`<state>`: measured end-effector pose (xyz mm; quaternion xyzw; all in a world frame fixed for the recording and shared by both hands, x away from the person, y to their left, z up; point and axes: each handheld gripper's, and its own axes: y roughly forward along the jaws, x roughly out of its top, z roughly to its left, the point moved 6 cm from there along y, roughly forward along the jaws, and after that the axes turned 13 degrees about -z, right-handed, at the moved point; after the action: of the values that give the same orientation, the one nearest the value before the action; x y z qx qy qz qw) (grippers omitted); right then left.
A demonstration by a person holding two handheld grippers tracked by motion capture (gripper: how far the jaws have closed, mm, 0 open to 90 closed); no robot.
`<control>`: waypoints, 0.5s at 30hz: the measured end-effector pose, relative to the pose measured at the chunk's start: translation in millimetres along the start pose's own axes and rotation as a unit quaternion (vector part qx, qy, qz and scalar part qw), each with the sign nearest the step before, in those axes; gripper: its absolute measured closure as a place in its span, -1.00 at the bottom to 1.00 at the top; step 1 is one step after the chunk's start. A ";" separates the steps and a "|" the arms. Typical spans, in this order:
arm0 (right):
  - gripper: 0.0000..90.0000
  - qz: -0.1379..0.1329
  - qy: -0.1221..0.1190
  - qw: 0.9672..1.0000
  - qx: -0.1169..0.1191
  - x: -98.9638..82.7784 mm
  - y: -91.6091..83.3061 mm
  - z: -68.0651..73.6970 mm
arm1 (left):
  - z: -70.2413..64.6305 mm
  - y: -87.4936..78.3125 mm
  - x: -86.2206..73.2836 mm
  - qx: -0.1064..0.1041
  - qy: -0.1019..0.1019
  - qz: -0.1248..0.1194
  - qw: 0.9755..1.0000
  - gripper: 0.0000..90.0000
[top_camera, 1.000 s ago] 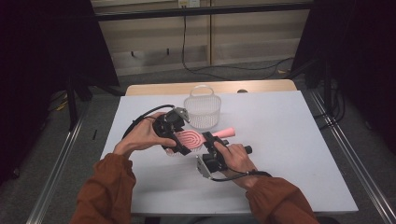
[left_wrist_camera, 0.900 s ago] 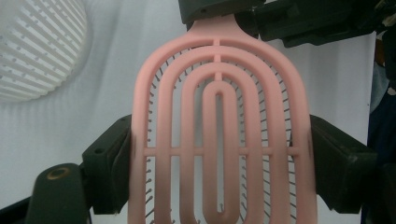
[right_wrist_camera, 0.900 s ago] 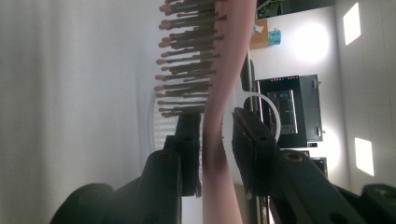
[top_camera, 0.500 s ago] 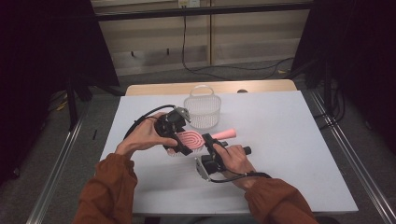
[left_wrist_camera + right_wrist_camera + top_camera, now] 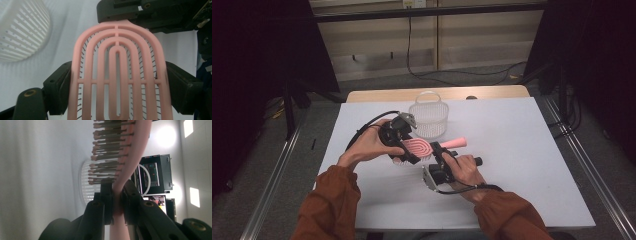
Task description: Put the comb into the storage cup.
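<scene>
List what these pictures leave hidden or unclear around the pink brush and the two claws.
- High view: the brush neck is covered by the right claw, and the hands hide both grips.
- Left gripper view: the brush runs off the bottom edge, and its handle is behind the other claw.
- Right gripper view: the basket is blurred and partly behind the bristles, so its inside can't be told.

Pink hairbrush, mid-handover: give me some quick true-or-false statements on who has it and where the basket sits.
1. The right tool is shut on the pink hairbrush at its neck. True.
2. The left tool grips the brush's handle. False: its jaws flank the wide head.
3. The brush lies inside the white basket. False: it is held outside, in front of it.
4. The basket stands upright on the white table. True.
</scene>
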<state>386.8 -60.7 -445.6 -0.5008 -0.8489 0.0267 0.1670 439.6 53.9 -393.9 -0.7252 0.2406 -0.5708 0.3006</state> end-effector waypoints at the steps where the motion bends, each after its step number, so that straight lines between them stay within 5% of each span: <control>1: 0.81 0.002 0.004 1.000 0.001 -0.8 -0.2 -0.4 | 0.6 0.1 0.8 0.006 -0.001 -0.005 1.000 -0.59; 3: 0.81 0.003 0.007 1.000 -0.001 -2.5 -0.6 -1.0 | 3.1 -0.2 3.0 0.020 -0.002 -0.019 1.000 -0.66; 12: 0.81 0.007 0.010 1.000 0.002 -5.1 -0.4 -0.7 | 6.2 -9.3 8.7 0.024 -0.004 -0.072 0.997 -0.89; 15: 0.81 0.007 0.011 1.000 0.002 -6.3 -0.4 -1.7 | 2.0 -13.3 8.8 0.013 0.019 -0.079 0.997 -0.90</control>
<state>389.8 -66.5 -445.6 -0.5066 -0.8434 0.0242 0.1772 443.7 57.5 -378.8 -0.7268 0.1809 -0.6098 0.2589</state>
